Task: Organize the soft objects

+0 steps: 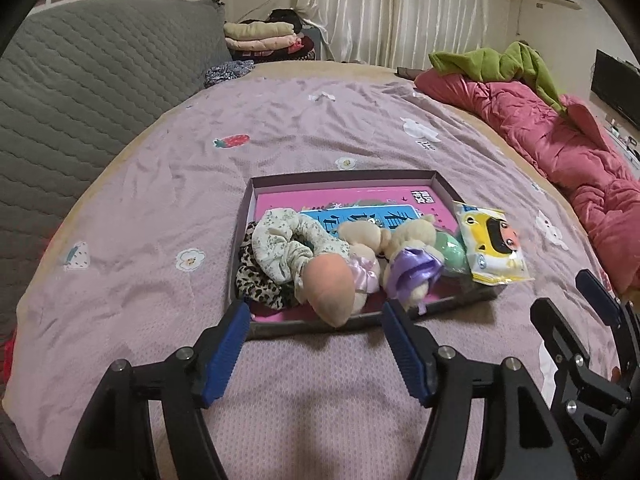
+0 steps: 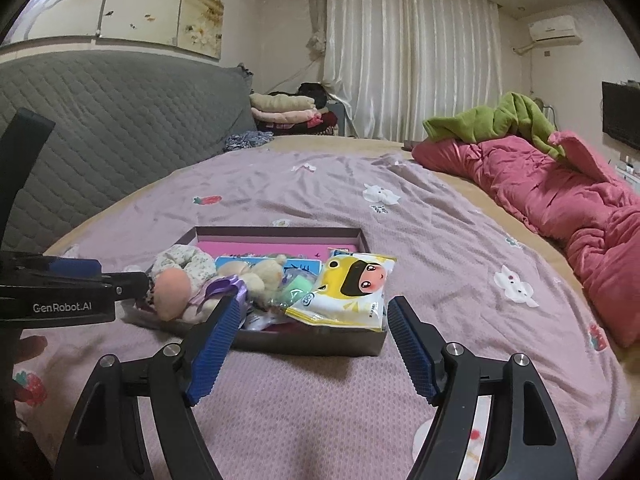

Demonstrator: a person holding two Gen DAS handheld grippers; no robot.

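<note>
Seemingly finished: soft toys [image 1: 340,268] fill the near box [image 1: 344,178], so both grippers [image 1: 314,312] [image 2: 314,310] hang apart, empty

The left claw [image 1: 314,312] gapes empty before the box [image 1: 264,184] of soft toys [image 1: 332,284].

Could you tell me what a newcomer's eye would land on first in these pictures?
Probably the shallow box on the lilac bedsheet, heaped with scrunchies, small plush bears and a yellow cartoon packet overhanging its right corner. Next, the crumpled pink quilt along the bed's right side. Both tongs, left and right, stand open and empty.
</note>
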